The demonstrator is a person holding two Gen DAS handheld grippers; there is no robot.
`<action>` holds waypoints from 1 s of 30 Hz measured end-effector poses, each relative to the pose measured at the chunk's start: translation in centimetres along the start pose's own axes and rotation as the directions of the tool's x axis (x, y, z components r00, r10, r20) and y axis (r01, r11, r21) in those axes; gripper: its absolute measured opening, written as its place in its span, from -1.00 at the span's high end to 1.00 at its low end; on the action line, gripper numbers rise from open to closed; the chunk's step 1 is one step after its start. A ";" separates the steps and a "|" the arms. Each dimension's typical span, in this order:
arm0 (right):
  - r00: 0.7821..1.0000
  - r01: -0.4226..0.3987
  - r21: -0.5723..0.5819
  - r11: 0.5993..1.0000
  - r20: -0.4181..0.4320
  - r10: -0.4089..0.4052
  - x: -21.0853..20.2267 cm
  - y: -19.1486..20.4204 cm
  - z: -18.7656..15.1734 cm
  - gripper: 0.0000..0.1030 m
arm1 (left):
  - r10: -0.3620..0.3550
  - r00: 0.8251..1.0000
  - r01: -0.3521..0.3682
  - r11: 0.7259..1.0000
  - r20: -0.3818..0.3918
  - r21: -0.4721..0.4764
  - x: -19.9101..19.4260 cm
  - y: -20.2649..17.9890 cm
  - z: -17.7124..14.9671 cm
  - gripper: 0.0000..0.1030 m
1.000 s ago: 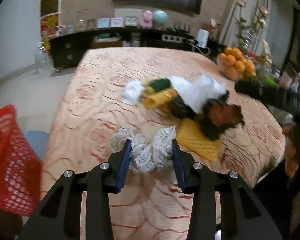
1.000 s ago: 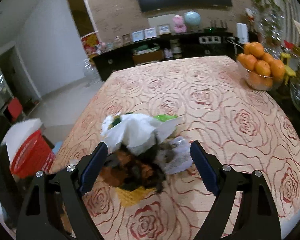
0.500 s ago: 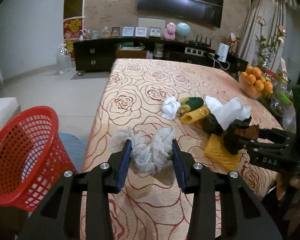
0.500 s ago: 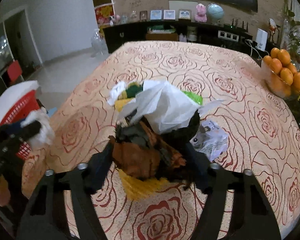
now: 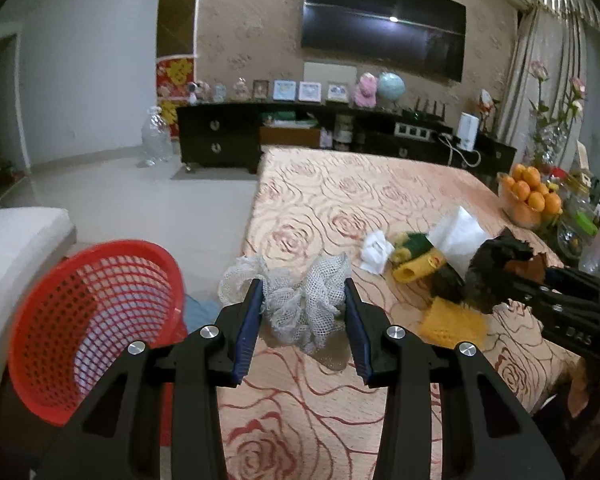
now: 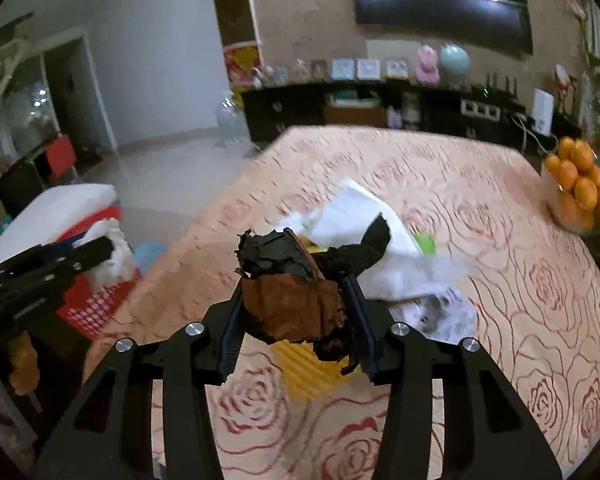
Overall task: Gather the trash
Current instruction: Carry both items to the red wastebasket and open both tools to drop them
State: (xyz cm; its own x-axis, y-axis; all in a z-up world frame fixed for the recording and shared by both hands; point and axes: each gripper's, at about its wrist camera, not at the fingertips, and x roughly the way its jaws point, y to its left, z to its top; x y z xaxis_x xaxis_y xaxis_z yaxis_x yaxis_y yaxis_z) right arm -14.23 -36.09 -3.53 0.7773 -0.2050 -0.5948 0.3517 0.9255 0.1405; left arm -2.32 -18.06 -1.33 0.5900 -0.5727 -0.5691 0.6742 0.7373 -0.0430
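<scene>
L gripper (image 5: pixel 302 306): your jaws are closed down on the mesh wad (image 5: pixel 300 304), pads pressed into it on both sides. Wad is lifted clear of the tablecloth (image 5: pixel 340 420), shadow under it. Loose tail of the mesh hangs out past the L finger.

R gripper (image 6: pixel 294 312): jaws clamped on a crumpled brown/black paper (image 6: pixel 292 280), squeezed btwn both pads. Black part sticks up above the fingertips, a scrap hangs below. Paper is held above the table, over a yellow ribbed sheet (image 6: pixel 306 372) lying flat on the cloth.

Red basket (image 5: pixel 88 332) sits low at your left, off the table edge, mouth tilted toward the L cam. Can't tell what's in it. In the R view the L gripper and its wad sit in front of the basket.

Still on the table, mid: white bag (image 6: pixel 364 232) just behind the R paper, printed leaflet (image 6: pixel 432 312) to its right, partly under the bag. From the L view: yellow wrapper (image 5: pixel 416 266) w/ a green piece on top, white tissue (image 5: pixel 376 250) just beside it on the left.

Far R edge: bowl of oranges (image 5: pixel 530 200). Beyond the table: dark cabinet (image 5: pixel 228 140) w/ frames, TV (image 5: pixel 384 32) on the wall.
</scene>
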 end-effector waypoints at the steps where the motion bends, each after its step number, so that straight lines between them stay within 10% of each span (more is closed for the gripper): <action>1: 1.000 -0.010 -0.006 1.000 0.019 0.010 -0.3 0.3 0.2 0.12 | 0.007 1.000 -0.007 1.000 0.006 -0.002 -0.2 0.2 0.1 0.26; 30: 0.979 -0.172 -0.171 0.970 0.081 0.188 3.3 12.9 9.7 0.12 | 0.357 0.931 -0.336 0.921 0.080 -0.199 -6.7 13.1 2.8 0.26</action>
State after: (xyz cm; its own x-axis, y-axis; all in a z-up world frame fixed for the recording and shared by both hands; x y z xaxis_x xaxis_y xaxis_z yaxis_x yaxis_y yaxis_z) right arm -2.05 -27.89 4.02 0.8689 -0.0527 -0.4921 0.1185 0.9875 0.1035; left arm 3.81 -5.59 4.20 0.8255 -0.2987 -0.4789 0.3341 0.9425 -0.0119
